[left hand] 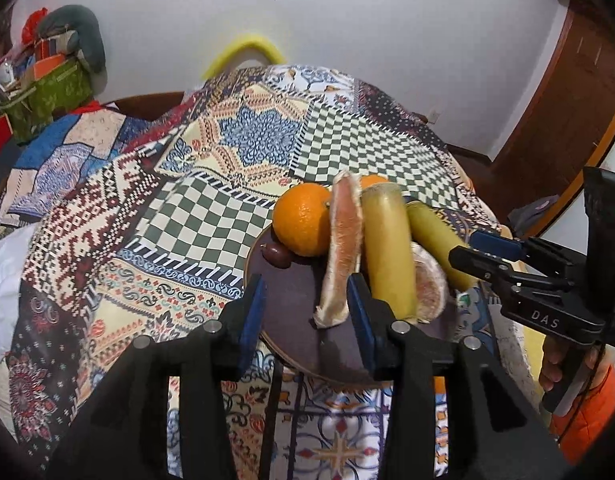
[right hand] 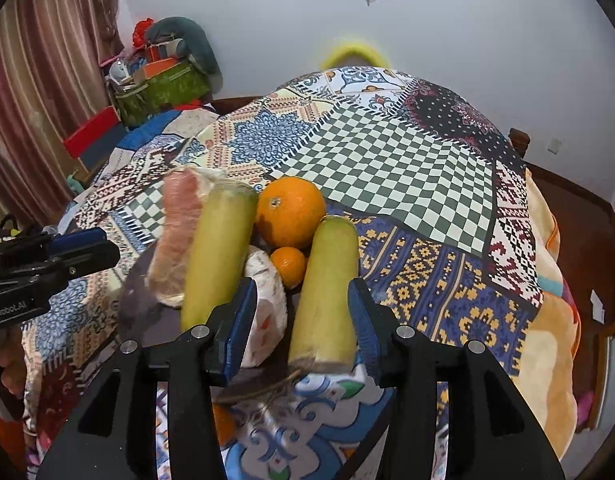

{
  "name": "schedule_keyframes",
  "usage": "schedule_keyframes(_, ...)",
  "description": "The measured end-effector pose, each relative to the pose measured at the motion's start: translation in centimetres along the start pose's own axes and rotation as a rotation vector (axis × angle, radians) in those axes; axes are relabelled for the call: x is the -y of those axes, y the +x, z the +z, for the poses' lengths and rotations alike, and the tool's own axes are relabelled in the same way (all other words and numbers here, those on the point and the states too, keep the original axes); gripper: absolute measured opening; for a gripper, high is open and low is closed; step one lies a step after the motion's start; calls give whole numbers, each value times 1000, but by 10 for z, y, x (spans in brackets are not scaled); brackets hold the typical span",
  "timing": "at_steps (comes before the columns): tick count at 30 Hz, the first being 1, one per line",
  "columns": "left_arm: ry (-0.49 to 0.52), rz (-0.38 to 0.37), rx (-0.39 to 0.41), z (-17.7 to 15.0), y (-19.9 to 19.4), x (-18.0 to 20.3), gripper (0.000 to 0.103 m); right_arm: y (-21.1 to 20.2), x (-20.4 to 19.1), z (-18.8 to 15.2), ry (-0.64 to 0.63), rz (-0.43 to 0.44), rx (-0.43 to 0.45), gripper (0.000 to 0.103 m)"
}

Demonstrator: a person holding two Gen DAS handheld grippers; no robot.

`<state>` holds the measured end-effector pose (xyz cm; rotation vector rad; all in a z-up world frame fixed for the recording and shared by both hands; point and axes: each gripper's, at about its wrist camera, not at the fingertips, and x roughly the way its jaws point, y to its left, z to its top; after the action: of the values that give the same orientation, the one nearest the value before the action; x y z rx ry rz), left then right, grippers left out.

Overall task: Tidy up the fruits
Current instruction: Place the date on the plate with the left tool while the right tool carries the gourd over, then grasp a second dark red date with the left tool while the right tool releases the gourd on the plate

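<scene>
— Now, how are the claws seen?

— Both are spread and nothing is pinched. A bare patch of the dark round plate point(left hand: 291, 304) is framed by the left gripper point(left hand: 307, 312). The right gripper point(right hand: 303, 312) is spread around a yellow-green stalk piece point(right hand: 327, 280), untouched by its pads.

— And the fruit?

— All is piled on the plate: a large orange point(left hand: 303, 220), pomelo wedges point(left hand: 341, 248), a second stalk piece point(left hand: 387, 248), a small orange point(right hand: 288, 265).

Both wrist views close above plate point(left hand: 291, 304)

Plate point(left hand: 291, 300) right half crowded; left half free.
</scene>
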<state>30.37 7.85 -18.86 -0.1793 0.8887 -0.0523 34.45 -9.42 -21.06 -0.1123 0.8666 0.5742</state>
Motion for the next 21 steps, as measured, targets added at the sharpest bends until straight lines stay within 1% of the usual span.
schedule_keyframes(3, 12, 8, 25, -4, -17, 6, 49, -14, -5, -4, 0, 3, 18, 44)
schedule_keyframes(7, 26, 14, 43, -12, -37, 13, 49, -32, -11, -8, -1, 0, 41, 44)
schedule_keyframes(12, 31, 13, 46, -28, -55, 21, 49, -56, -18, -19, -10, -7, 66, 44)
schedule_keyframes(14, 33, 14, 44, -35, -62, 24, 49, -66, -21, -26, -12, -7, 76, 45)
schedule_keyframes(17, 34, 18, 41, -46, -70, 29, 49, -78, -24, -36, -7, -7, 89, 49)
schedule_keyframes(21, 33, 15, 27, -63, -79, 36, 49, -90, -29, -51, 2, 0, 98, 50)
